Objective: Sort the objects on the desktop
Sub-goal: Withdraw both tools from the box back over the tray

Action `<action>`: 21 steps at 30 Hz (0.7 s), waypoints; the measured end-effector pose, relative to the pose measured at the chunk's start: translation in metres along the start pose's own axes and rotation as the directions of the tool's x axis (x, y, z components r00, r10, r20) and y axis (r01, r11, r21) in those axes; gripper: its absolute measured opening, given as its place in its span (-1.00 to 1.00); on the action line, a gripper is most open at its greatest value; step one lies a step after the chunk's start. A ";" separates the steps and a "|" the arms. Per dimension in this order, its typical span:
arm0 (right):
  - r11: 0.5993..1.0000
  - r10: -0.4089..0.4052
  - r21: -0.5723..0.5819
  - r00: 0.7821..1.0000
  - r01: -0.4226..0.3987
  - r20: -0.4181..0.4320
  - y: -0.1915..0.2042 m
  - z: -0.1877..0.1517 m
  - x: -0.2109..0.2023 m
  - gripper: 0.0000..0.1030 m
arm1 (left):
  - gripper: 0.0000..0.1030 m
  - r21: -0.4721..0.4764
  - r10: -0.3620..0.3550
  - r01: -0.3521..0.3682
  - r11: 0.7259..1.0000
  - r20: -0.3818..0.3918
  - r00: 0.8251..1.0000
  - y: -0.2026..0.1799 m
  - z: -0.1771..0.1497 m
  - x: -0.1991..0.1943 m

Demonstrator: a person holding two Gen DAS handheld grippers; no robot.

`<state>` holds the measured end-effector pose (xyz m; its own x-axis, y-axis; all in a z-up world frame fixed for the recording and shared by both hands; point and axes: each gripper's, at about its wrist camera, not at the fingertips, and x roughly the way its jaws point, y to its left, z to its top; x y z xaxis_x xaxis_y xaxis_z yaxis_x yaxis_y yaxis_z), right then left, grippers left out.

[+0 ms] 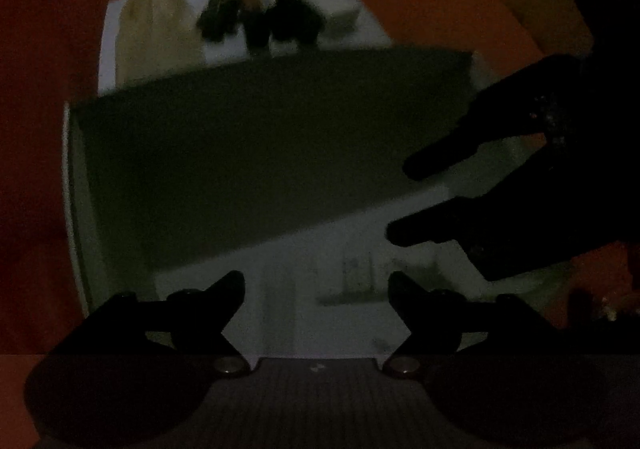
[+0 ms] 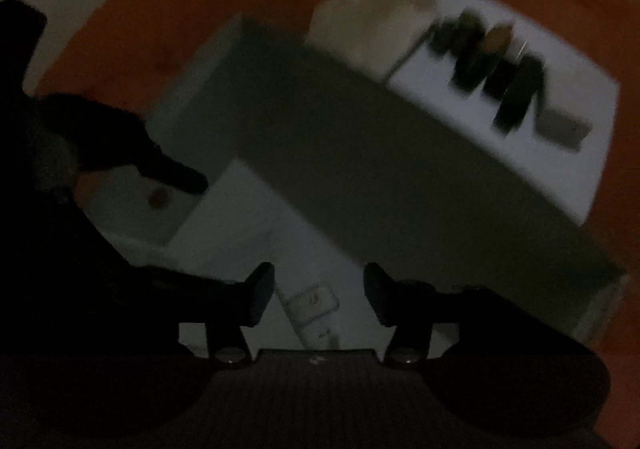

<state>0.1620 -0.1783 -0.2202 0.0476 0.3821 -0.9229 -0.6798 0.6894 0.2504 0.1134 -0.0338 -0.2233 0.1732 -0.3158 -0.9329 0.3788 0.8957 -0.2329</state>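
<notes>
Both grippers hang over a pale tray on an orange table (image 1: 36, 169), and both are released and hold nothing. Nearest the right wrist camera, between the right gripper (image 2: 319, 291)'s spread fingers, lies a small white strip (image 2: 312, 307) with faint markings; what it is cannot be told in this dim, blurred light. Its long axis runs from the lower right, near the camera, up and to the left, away from it. It rests on the tray's (image 2: 248, 209) bare white floor, close against a broad dark panel (image 2: 360, 169) that crosses the tray diagonally.

The left gripper (image 1: 316, 289) hovers over the same floor, with the right gripper (image 1: 420, 201) reaching in from its right side.

Judging from the task, the strip is likely the next pick. A good grasp would turn the fingers to straddle its short width, come down squarely and close at its middle, keeping clear of the panel's edge.

Beyond the panel, a beige box (image 2: 372, 21), several dark objects (image 2: 496, 65) and a grey block (image 2: 564, 129) sit in the tray's far section.
</notes>
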 end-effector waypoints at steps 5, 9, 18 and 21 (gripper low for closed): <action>0.999 -0.017 0.034 0.995 0.014 0.095 -0.010 0.015 -0.035 0.07 | 0.50 -0.001 0.000 0.000 1.000 0.081 0.997 -0.003 0.025 -0.030; 0.997 -0.026 0.080 0.990 0.015 0.138 -0.019 0.024 -0.049 0.07 | 0.50 -0.007 0.011 -0.011 1.000 0.118 0.993 0.000 0.039 -0.037; 0.986 -0.088 0.154 0.974 0.056 0.210 -0.044 0.044 -0.066 0.12 | 0.52 -0.103 0.007 0.007 0.995 0.137 0.991 0.017 0.077 -0.035; 0.975 -0.109 0.214 0.969 0.060 0.224 -0.057 0.049 -0.065 0.20 | 0.52 -0.132 0.020 -0.001 0.991 0.139 0.990 0.023 0.089 -0.029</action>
<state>0.2333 -0.2124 -0.1598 0.2841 0.4326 -0.8557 -0.5032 0.8269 0.2510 0.1980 -0.0314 -0.1769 0.3056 -0.3384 -0.8900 0.2551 0.9297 -0.2658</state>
